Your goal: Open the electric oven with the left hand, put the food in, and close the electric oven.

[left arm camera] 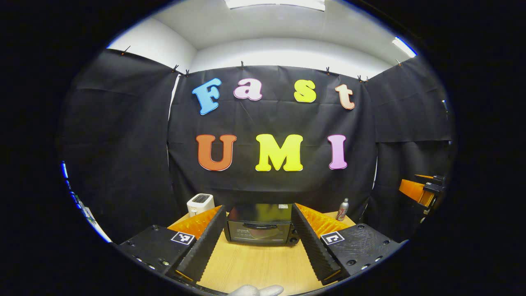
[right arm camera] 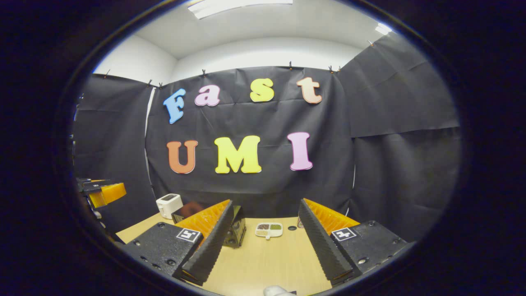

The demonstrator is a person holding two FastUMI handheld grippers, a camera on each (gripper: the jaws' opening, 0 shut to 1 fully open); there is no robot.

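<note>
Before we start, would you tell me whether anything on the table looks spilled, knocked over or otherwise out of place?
Nothing stands out. The electric oven sits square with its door shut, the toaster and bottle stand upright, and the food tray lies flat on the table. Both grippers are open and hold nothing.

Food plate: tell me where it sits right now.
In the right gripper view, the small white divided food plate lies on the wooden table, just right of the black electric oven, near the back wall.
</note>
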